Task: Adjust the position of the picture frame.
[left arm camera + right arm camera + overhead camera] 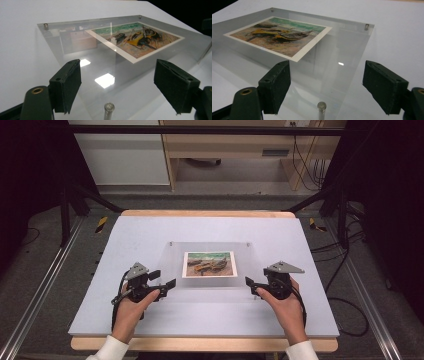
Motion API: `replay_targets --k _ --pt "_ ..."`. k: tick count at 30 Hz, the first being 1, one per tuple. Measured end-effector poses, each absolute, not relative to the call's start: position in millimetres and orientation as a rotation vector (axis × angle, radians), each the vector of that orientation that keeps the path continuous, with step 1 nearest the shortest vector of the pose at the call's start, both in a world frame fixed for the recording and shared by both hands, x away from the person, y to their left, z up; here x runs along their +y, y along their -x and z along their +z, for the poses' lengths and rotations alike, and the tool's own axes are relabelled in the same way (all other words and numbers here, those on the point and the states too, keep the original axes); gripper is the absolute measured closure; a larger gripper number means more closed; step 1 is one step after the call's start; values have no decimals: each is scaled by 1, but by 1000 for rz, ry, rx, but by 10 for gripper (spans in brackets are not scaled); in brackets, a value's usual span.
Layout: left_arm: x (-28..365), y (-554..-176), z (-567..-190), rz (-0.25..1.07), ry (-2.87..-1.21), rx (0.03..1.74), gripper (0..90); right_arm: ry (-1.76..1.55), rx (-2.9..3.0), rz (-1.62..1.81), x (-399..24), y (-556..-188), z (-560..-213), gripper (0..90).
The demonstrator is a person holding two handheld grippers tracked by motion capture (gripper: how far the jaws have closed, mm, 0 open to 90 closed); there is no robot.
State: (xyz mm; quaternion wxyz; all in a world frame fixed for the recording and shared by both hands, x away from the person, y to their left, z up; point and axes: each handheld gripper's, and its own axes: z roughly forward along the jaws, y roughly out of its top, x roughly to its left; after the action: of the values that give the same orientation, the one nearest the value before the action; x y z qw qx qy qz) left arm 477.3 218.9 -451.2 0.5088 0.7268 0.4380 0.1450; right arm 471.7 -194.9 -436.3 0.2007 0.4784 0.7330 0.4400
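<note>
A clear acrylic panel [175, 270] lies flat on the white table [150, 230], raised on small metal corner posts. Under it is a picture of boats on a beach [209, 264]. My left gripper [165, 279] is at the panel's near left corner, open. In the left gripper view its gripper [117, 75] straddles a corner post [109, 110], with the picture [140, 38] ahead. My right gripper [251, 287] is open at the near right corner. In the right gripper view it [327, 72] frames another post [321, 107] and the picture [279, 35]. Neither gripper's pads press on anything.
The table's wooden front edge [200, 344] runs below the person's forearms. Metal rails [40, 285] flank the table on both sides. Cables [340, 285] lie on the floor at the right, and a wooden shelf unit [225, 150] stands beyond the far edge.
</note>
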Motion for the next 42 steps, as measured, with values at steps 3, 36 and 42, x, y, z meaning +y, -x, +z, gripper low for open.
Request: replay_targets --k 3,36,42 --pt "219 -481 -453 337 -1727 1071 216 -1360 2060 1239 -195 -478 -440 234" --pt "228 -492 -466 81 -1692 1210 161 -1608 2100 1430 -201 -488 -459 137" --pt "228 -493 -466 79 -1695 1206 164 -1641 2110 1475 -200 -490 -462 145"
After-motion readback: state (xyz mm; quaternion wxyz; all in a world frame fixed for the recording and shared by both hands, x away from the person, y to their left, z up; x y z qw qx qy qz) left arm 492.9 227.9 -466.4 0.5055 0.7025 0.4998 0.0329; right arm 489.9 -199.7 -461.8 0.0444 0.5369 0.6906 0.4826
